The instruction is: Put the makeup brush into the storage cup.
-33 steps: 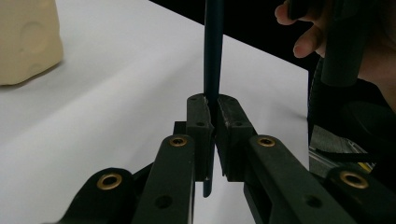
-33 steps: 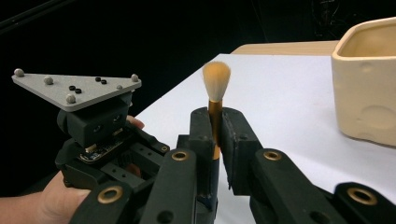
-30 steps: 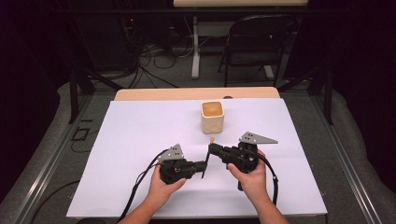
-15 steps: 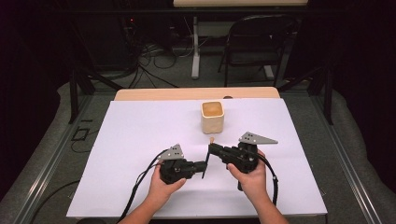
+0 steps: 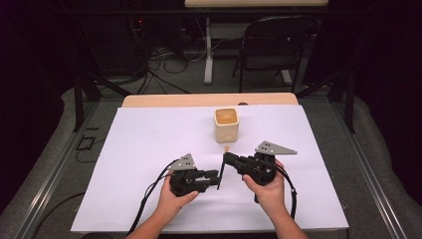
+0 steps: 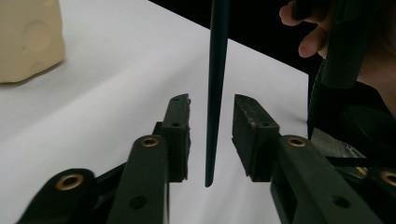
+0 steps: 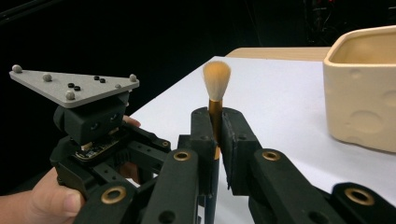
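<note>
Cream cup upright on bench, awaiting brush. Right gripper pinches ferrule, bristles up. Left gripper just spread, handle between, untouched: handover likely complete.

Matt ceramic-looking cup, soft-bristle brush

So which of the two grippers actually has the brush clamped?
The right gripper: its fingers press on the brush below the bristles. The left gripper has just opened, fingers clear of the handle.
</note>
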